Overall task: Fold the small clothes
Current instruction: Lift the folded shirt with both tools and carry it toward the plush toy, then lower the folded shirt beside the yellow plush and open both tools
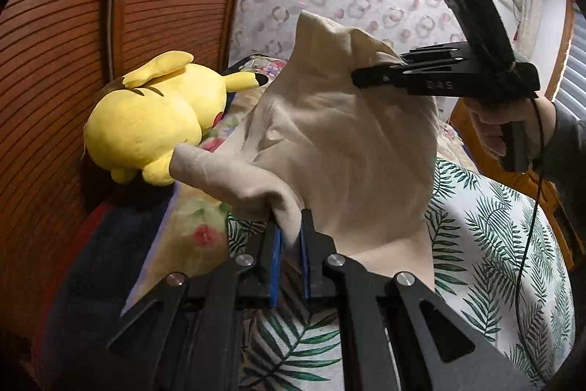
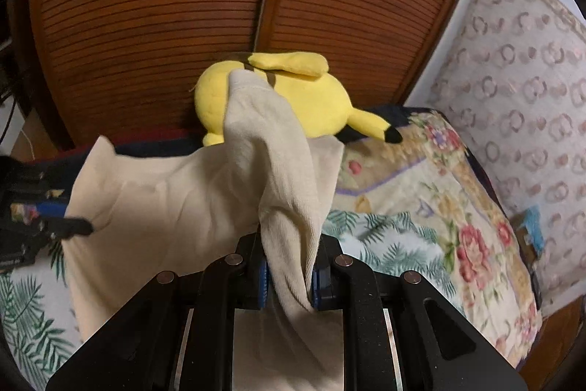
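A small beige garment (image 1: 348,141) hangs stretched between both grippers above the bed. In the left wrist view my left gripper (image 1: 291,226) is shut on a bunched corner of it between the blue pads. A sleeve sticks out to the left. My right gripper (image 1: 357,76), held by a hand (image 1: 512,131), pinches the cloth's far upper edge. In the right wrist view the right gripper (image 2: 291,244) is shut on a ribbed fold of the beige garment (image 2: 164,200). The left gripper (image 2: 82,227) holds the cloth's left edge.
A yellow plush toy (image 1: 154,112) (image 2: 311,98) lies at the head of the bed against brown louvred wardrobe doors (image 2: 164,6). A palm-leaf sheet (image 1: 494,226) covers the bed, with a floral blanket (image 2: 457,207) beside it. A patterned curtain (image 2: 520,79) hangs at the right.
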`<move>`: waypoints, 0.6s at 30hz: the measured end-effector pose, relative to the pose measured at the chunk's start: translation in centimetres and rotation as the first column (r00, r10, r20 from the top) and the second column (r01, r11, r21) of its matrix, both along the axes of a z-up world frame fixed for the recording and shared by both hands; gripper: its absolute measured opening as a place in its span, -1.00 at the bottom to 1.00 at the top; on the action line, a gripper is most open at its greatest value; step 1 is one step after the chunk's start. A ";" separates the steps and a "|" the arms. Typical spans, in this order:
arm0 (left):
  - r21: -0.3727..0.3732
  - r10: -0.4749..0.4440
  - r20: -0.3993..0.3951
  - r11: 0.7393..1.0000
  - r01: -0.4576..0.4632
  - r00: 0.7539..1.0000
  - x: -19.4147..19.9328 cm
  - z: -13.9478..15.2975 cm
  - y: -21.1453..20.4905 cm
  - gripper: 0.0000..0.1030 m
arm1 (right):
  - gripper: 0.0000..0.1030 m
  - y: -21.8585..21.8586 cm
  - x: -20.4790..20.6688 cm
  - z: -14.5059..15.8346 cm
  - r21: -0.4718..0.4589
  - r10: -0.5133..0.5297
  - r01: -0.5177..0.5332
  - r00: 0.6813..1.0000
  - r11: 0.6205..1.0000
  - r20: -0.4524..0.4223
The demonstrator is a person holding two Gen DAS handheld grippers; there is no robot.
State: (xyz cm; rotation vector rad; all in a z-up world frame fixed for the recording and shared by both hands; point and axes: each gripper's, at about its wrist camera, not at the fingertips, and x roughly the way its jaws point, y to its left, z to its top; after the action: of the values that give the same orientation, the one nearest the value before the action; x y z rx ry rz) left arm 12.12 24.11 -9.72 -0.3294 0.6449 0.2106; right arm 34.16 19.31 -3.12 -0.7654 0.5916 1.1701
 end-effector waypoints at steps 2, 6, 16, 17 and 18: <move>0.003 0.012 -0.017 1.000 -0.012 1.000 0.2 -0.3 0.0 -0.87 | -0.70 0.8 0.3 -0.5 0.006 -0.005 0.005 1.000 1.000 -0.008; 0.014 0.023 -0.028 1.000 -0.023 0.999 0.1 -0.2 0.0 -0.81 | -0.25 1.3 1.6 -1.3 0.008 -0.121 0.121 0.993 0.993 -0.005; 0.096 0.009 0.025 0.995 -0.012 1.000 -1.3 2.8 -1.1 -0.18 | -0.07 -4.9 1.4 0.1 0.109 -0.313 0.322 0.945 0.940 -0.095; 0.104 0.005 0.032 0.995 -0.008 0.999 -1.3 3.1 -1.3 -0.08 | -0.07 -5.7 0.9 0.3 0.119 -0.321 0.333 0.941 0.936 -0.103; 0.110 -0.003 0.041 0.994 -0.002 0.999 -1.4 3.5 -1.5 0.07 | -0.07 -6.6 0.4 0.6 0.131 -0.333 0.346 0.936 0.929 -0.112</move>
State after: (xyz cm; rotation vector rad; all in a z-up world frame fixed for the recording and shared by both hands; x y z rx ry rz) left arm 10.68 22.59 -6.18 -0.2272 0.5905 0.2372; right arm 34.57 12.70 -2.57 -0.4620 0.6723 0.9164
